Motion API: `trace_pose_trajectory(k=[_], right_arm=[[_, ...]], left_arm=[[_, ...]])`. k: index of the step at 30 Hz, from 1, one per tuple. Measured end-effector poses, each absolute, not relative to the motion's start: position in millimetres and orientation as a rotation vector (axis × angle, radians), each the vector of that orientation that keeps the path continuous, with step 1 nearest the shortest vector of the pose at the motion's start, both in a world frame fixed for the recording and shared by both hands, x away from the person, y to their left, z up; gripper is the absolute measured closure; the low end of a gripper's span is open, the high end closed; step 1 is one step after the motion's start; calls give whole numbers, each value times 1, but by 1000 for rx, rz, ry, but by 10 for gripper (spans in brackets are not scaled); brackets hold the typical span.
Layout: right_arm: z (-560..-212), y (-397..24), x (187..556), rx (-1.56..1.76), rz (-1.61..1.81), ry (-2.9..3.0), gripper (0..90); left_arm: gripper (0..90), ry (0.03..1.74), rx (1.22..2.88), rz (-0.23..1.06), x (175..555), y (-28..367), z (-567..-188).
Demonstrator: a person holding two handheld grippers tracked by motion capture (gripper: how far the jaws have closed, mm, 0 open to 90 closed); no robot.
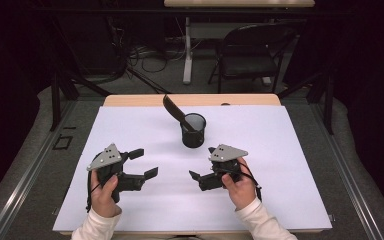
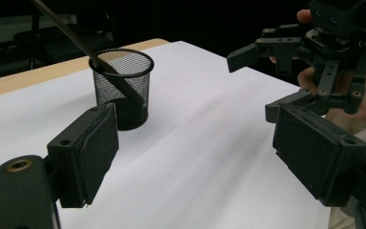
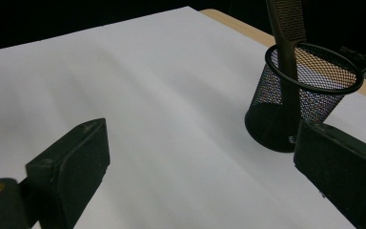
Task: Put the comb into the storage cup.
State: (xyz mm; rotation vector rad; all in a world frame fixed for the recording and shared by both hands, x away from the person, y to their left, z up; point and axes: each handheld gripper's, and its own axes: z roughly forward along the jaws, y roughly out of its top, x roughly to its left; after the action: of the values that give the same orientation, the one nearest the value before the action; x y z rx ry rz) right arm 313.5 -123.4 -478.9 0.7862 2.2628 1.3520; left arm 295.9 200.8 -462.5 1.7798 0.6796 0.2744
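while both hands hover: we have nothing gripped, and the work sits in the middle of the table.
mesh cup [image 1: 193,131]: black wire pen holder, upright on the white sheet [image 1: 130,125], between and beyond the two grippers, apart from both.
comb [image 1: 175,112]: dark, standing in the cup, leaning to the left over the rim; in the right gripper view we see its teeth above the rim.
left gripper [image 1: 147,163]: jaws spread wide, empty, touching nothing, pointing right across the sheet.
right gripper [image 1: 203,164]: jaws also parted wide, empty, facing the left one.
step in hand: we judge it a reach for the comb.
how to do it well: we'd bring one gripper in high, close on the bare shaft above the rim, and lift along its lean so the cup doesn't tip.
spare gripper: we'd steady the cup wall if it shifts.
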Motion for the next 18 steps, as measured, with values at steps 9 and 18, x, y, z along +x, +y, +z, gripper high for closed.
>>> trace_pose_trajectory(k=[9, 18], right_arm=[[-479, -123, 313, 783, 1349, 2260, 46], [-480, -124, 313, 783, 1352, 2254, 46]], left_arm=[[158, 698, 1776, 267, 298, 211, -478], [158, 718, 1765, 274, 300, 219, -489]])
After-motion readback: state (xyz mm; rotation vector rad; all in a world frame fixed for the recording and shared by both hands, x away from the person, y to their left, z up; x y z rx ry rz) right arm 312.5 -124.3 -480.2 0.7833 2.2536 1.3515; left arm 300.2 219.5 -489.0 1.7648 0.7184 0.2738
